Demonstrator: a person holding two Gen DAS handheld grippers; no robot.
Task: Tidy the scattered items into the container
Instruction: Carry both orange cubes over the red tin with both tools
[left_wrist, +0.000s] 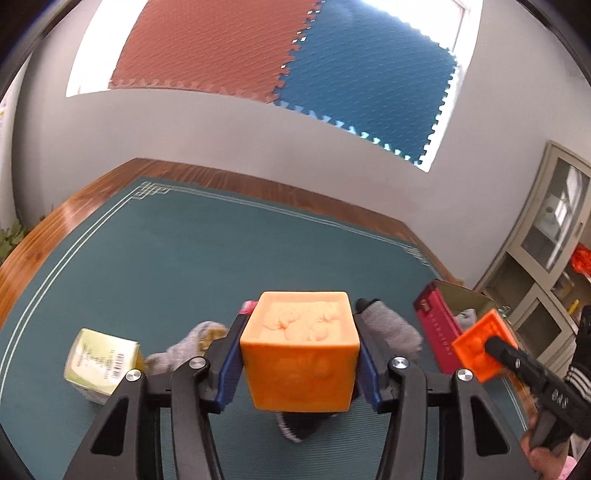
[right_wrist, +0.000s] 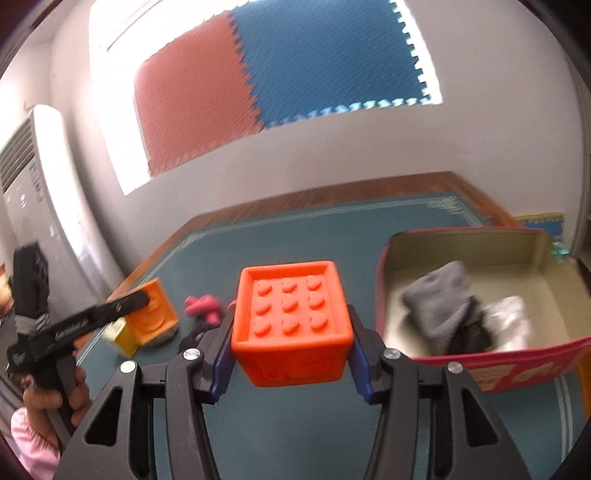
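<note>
My left gripper is shut on a light orange soft cube with embossed figures, held above the teal mat. My right gripper is shut on a red-orange cube with nine heart studs, held left of the red cardboard box. The box holds a grey sock, a dark item and a white cloth. In the left wrist view the box lies to the right, with the right gripper's cube in front of it. In the right wrist view the left gripper's cube shows at left.
On the mat lie a yellow-green carton, a grey sock, another grey sock, a dark sock under the left cube and a pink item. A wooden table edge borders the mat. A cabinet stands right.
</note>
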